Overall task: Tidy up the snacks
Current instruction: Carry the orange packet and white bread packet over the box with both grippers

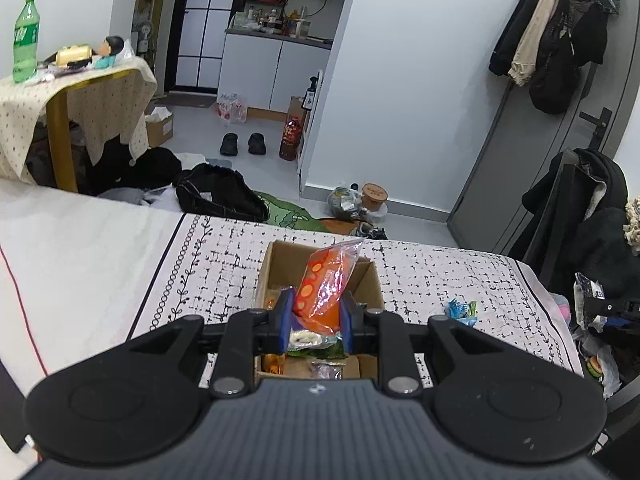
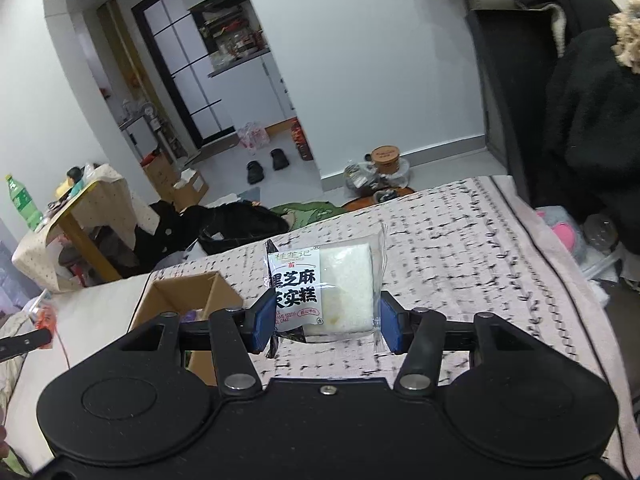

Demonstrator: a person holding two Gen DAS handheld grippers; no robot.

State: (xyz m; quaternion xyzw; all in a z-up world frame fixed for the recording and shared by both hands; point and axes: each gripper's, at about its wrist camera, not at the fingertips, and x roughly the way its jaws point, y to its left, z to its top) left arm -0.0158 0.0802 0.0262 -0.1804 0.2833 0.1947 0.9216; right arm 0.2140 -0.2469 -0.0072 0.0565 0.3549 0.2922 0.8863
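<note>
Left tongs point(image 1: 316, 316) pinch a crinkly orange snack bag point(image 1: 326, 280); right tongs point(image 2: 326, 320) pinch a clear-wrapped white cake point(image 2: 324, 292).

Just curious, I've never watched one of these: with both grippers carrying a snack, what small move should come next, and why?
Probably the left gripper should open its jaws. Its orange snack bag already hangs over the open cardboard box on the bed, above other snacks. The right gripper, holding the white rice cake packet, is beside the box, not above it.
</note>
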